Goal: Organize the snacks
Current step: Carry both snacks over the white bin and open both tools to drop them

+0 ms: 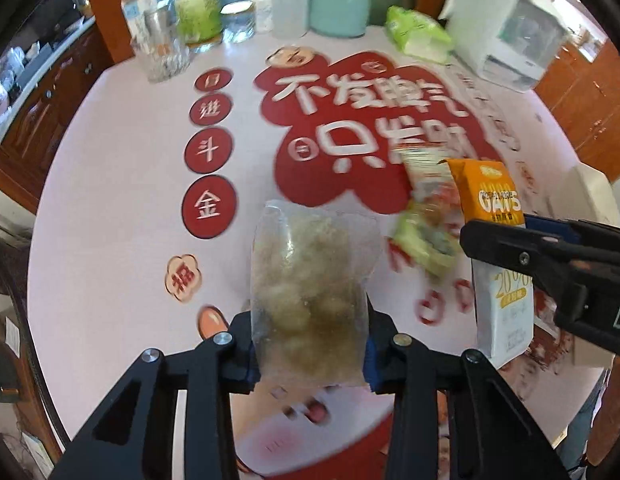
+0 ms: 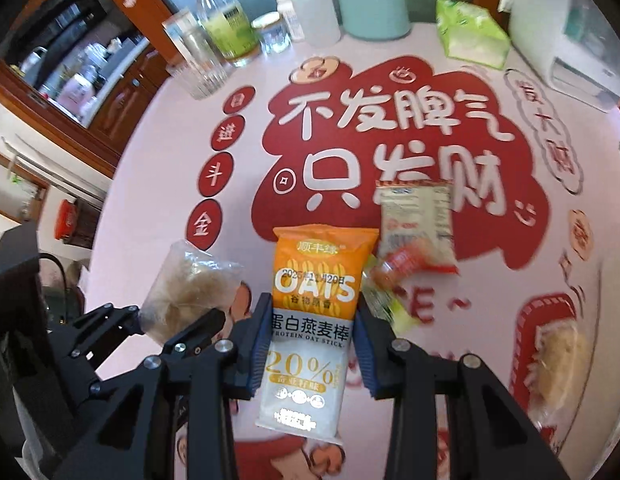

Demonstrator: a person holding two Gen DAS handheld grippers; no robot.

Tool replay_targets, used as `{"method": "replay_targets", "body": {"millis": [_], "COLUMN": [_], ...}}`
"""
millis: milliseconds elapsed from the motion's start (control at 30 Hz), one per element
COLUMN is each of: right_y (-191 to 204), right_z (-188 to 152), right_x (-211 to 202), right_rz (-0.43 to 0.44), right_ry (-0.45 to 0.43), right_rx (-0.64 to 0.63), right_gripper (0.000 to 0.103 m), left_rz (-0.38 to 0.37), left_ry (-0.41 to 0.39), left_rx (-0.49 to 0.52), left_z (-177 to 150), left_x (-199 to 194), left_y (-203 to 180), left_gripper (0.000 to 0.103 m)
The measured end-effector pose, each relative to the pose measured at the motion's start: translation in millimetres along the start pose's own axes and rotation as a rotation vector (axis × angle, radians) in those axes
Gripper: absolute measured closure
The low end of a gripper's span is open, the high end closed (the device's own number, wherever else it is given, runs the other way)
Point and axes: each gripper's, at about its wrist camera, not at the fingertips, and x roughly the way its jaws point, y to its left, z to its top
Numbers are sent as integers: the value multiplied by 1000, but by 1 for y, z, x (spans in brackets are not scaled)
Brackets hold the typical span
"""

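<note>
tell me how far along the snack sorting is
Nothing looks sorted yet; no gathered pile shows. In hand: the left tongs are shut on a clear bag of pale snacks, and the right tongs are shut on an orange-and-white oats bar. Left: a white-and-red packet and a green-wrapped snack on the table, plus another pale snack bag at the right edge.

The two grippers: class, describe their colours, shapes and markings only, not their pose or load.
Both the left gripper and the right gripper are matte black, built from angular linkage bars with cut-out slots, joined by round silver bolts. The jaws carry blue pads on their inner faces. A partial white letter shows on the right gripper's body. No sleeves visible.
</note>
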Motion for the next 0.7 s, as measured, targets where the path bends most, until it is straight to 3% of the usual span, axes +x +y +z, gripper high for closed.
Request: {"method": "replay_targets", "body": {"millis": [367,700], "right_y": [-55,-165], "right_z": [-84,-141], "right_x": [-102,-177], "right_rz": [25,8], "right_ry": [-135,-216], "right_rx": [-11,31], "right_gripper": [65,65], "left_rz": [-50,-82], "left_ry": [-122,-146], "left_rx": [138,185], "left_z": [-28,-34], "left_x": [-81,-97], "left_y": [-124,-261], "left_gripper": [67,67]}}
